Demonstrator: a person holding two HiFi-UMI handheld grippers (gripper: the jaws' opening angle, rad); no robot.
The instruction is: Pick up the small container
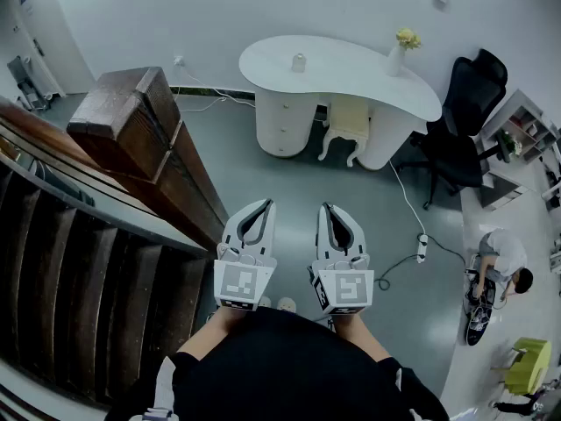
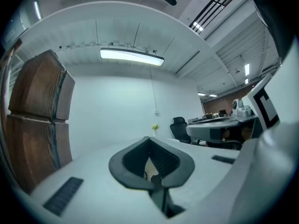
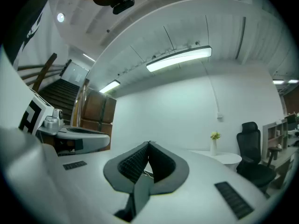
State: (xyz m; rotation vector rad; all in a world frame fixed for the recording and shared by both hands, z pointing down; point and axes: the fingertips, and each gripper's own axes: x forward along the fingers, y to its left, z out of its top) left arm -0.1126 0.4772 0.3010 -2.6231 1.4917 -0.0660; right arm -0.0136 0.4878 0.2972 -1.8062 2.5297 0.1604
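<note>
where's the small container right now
In the head view the small container sits on the white desk, top centre, left of the flower vase.

Ahead of you stands the surface (image 1: 351, 73), bearing the small container (image 1: 299, 61) at left and a vase (image 1: 396, 60) at right; a stool (image 1: 349, 117) sits beneath, an office chair (image 1: 465, 121) to its right, the staircase (image 1: 88, 235) on your left.

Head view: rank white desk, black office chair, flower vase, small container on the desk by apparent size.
1. white desk
2. black office chair
3. flower vase, counting its yellow flowers
4. small container
All stand at a similar distance from the camera, so the order is fair.
</note>
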